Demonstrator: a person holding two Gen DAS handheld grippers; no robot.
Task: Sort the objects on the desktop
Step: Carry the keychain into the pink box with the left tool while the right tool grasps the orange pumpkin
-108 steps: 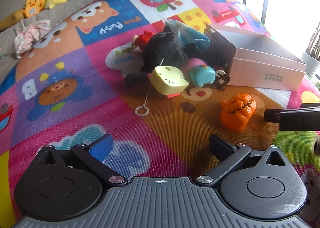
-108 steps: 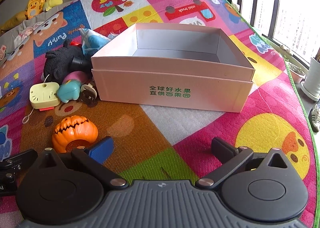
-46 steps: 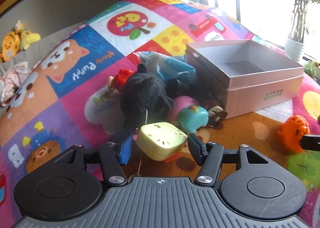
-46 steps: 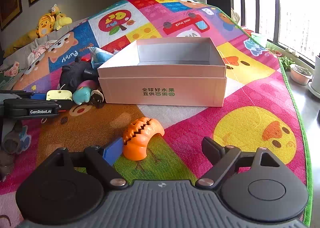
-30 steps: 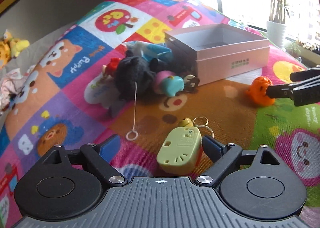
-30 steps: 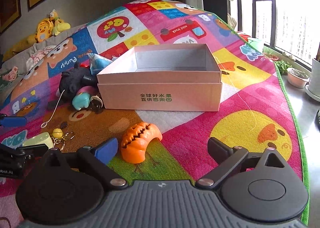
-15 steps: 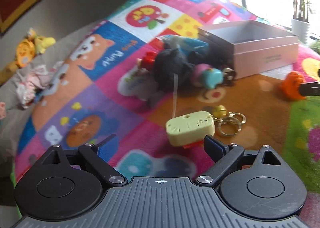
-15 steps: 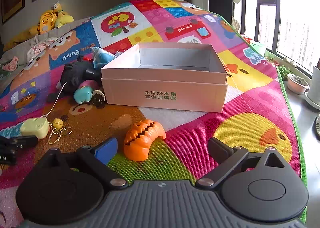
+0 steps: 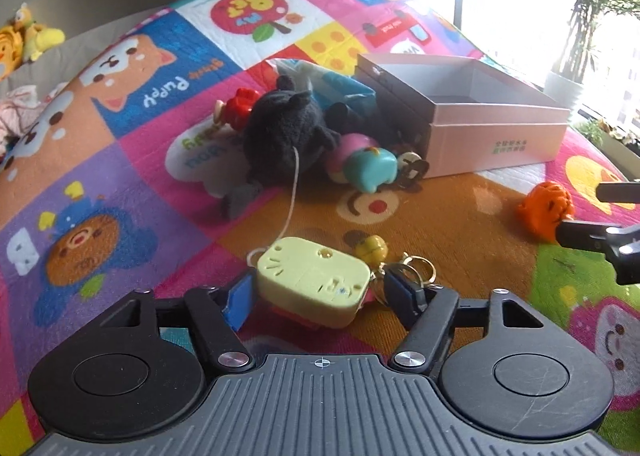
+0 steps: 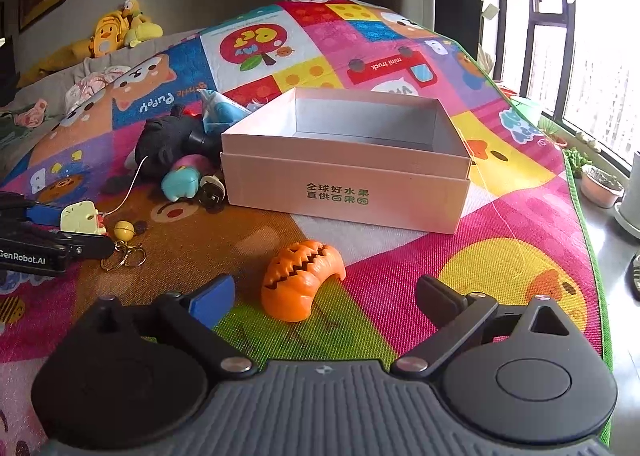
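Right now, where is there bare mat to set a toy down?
Free: the yellow duck patch right of the orange pumpkin, and inside the pink box. Crowded: left of the box, where the black plush and teal toy pile up.

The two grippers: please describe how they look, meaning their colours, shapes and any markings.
Both the left gripper and the right gripper look alike: a ribbed dark grey body with a small crosshair mark, two round black discs, and black linkage arms with silver pivots. On each, one fingertip pad is blue. Seen from the right wrist view, the left gripper's side bears white "GenRobot.AI" lettering. No sleeves or cables show.
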